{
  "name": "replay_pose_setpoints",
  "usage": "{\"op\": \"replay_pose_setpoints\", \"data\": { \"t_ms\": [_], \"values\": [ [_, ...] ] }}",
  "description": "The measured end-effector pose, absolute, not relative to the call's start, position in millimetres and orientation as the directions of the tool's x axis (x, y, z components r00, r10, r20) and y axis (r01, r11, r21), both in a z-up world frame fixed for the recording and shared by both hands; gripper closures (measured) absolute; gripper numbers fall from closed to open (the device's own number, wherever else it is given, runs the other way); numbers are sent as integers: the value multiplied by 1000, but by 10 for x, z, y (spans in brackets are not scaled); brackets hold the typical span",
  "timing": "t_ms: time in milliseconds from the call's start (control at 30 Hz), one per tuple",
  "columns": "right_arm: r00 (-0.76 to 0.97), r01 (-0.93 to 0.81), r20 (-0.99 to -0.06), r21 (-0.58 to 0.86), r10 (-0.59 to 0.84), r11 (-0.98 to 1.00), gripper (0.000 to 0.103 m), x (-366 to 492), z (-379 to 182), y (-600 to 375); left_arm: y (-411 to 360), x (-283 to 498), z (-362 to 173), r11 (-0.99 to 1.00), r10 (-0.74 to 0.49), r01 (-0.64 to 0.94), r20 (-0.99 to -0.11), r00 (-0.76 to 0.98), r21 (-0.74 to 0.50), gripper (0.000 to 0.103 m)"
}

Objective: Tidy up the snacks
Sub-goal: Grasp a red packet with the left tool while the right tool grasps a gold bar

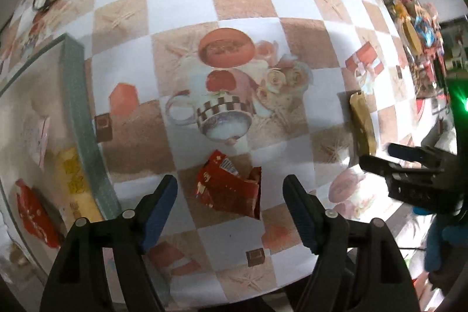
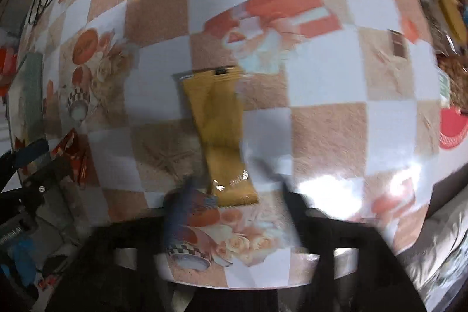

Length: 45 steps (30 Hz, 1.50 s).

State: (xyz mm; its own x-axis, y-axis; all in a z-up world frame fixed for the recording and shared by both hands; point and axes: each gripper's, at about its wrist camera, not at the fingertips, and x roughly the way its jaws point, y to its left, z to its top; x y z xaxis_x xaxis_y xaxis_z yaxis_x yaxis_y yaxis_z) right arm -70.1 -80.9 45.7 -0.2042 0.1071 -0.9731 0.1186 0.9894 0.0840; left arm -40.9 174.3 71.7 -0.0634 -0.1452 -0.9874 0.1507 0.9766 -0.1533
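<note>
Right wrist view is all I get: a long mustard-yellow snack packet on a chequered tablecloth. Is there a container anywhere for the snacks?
Observer: Yes. The left wrist view shows a shallow grey-green box at the left side of the table, holding a red packet, a yellow packet and a pale pink packet.
Visitor: And the red scrap at my left edge?
Observer: That is a crumpled red foil wrapper. It lies on the cloth outside the box, between the open jaws of the left gripper, and neither pad touches it.
</note>
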Motion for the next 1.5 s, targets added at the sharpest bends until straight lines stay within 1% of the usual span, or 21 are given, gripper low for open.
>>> {"op": "replay_pose_setpoints", "data": {
  "t_ms": [133,233,367,433,500,533,600,633,667,733,833,933,1100,1133,1200,1233,1267,1300,1367,1500],
  "values": [
    [-172,150,-978,90,116,985,17,-777,571,-899,2023,-403,718,984,-174,10,-980,-93,-176,25],
    [-178,126,-979,75,97,989,17,-680,563,-922,2192,-499,627,980,-189,-82,-974,-127,-179,25],
    [-187,101,-978,71,89,992,17,-502,515,-918,2345,-550,520,967,-226,-158,-962,-155,-201,25],
    [-192,92,-978,66,83,994,17,-442,465,-919,2307,-629,436,967,-222,-157,-963,-153,-198,25],
    [-198,83,-977,60,76,995,17,-408,451,-878,2383,-581,411,970,-215,-148,-963,-161,-192,33],
    [-200,78,-977,57,72,995,17,-379,406,-697,2374,-574,401,972,-208,-142,-965,-163,-186,35],
    [-202,68,-977,47,60,997,17,-259,349,-621,2235,-512,343,975,-206,-116,-968,-143,-191,43],
    [-203,66,-977,44,57,997,17,-201,291,-617,2196,-473,360,980,-190,-89,-972,-139,-179,48],
    [-205,65,-977,41,54,997,17,-161,279,-601,2166,-454,367,984,-175,-64,-975,-134,-168,49],
    [-207,64,-977,36,48,997,17,-68,196,-605,2095,-393,364,989,-150,-32,-980,-131,-147,49],
    [-210,59,-977,31,43,998,17,32,117,-536,2054,-371,354,991,-131,-37,-982,-135,-127,49],
    [-221,52,-974,34,44,998,17,84,48,-455,2074,-432,331,993,-114,-55,-982,-148,-107,41],
    [-227,44,-973,25,34,999,18,154,-95,-340,2001,-501,250,994,-110,-45,-983,-146,-104,39],
    [-225,40,-974,21,30,999,20,157,-97,-309,2025,-493,267,994,-109,-34,-983,-145,-105,39],
    [-215,28,-976,3,9,1000,33,134,-90,-274,1970,-465,248,994,-105,-20,-985,-138,-103,47],
    [-210,24,-978,4,9,1000,37,5,-30,-238,1902,-461,228,995,-101,-5,-986,-131,-102,55],
    [-204,17,-979,3,7,1000,47,5,-12,-216,1890,-462,233,995,-102,8,-986,-129,-104,63],
    [-201,17,-980,4,7,1000,60,-57,6,-193,1881,-463,238,994,-102,19,-987,-128,-106,63],
    [-198,31,-980,14,19,999,78,-78,62,-212,1883,-472,240,993,-112,33,-985,-128,-117,64],
    [-204,71,-977,50,63,996,78,-136,58,-195,1885,-494,264,991,-113,53,-986,-119,-120,64]
  ]
}}
